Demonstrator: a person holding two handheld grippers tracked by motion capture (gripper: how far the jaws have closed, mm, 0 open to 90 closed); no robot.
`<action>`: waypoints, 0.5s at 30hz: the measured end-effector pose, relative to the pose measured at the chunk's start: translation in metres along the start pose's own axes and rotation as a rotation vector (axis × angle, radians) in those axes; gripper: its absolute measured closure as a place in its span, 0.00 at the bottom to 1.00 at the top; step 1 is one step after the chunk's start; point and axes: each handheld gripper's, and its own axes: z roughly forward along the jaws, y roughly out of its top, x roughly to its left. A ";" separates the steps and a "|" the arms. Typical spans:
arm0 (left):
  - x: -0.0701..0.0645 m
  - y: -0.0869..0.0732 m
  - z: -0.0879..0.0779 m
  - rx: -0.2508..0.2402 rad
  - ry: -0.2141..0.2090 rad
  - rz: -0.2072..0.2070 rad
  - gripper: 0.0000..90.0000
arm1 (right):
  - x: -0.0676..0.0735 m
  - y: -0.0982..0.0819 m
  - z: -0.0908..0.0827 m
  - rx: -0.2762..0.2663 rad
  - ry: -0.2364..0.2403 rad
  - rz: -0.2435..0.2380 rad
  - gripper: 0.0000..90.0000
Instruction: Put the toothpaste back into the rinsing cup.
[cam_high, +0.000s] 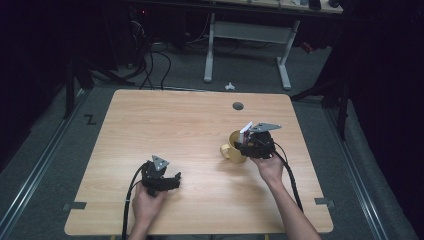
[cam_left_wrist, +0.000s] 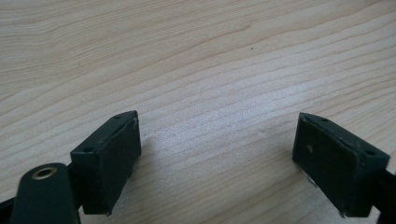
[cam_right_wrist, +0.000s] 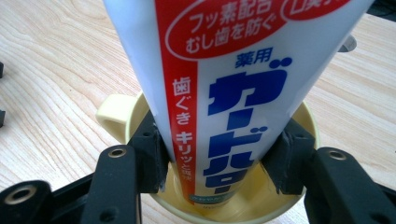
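My left hand-held gripper (cam_high: 172, 181) rests low on the near-left part of the table (cam_high: 165, 120), its jaws spread wide with only bare wood between them, well apart from the work. Moving right, the yellow cup (cam_high: 232, 148) stands upright on the table's right half, its handle turned toward the left, and my right hand-held gripper (cam_high: 248, 141) sits right over it. In the right gripper view the pads (cam_right_wrist: 150, 154) press on both sides of a toothpaste tube (cam_right_wrist: 224, 79), so that gripper is clamped on the tube. The tube's long axis runs steeply up and down, leaning a little, with its lower end already inside the cup (cam_right_wrist: 299, 116) and its upper part rising well above the rim. I judge the step in hand is setting the tube into the cup. What matters next is that the cup lies directly below the grip, so release should come only once the tube's bottom is seated; the right hand is the nearer one by far.
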 end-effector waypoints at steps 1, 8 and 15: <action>0.000 0.000 0.000 0.000 0.000 0.000 0.17 | -0.001 -0.001 0.001 -0.006 0.004 -0.001 0.53; 0.000 0.000 0.000 0.000 0.000 0.000 0.17 | -0.003 -0.002 0.004 0.008 -0.001 0.011 0.53; 0.000 0.000 0.000 0.000 0.000 0.000 0.17 | -0.002 -0.002 0.005 0.013 -0.016 -0.002 0.52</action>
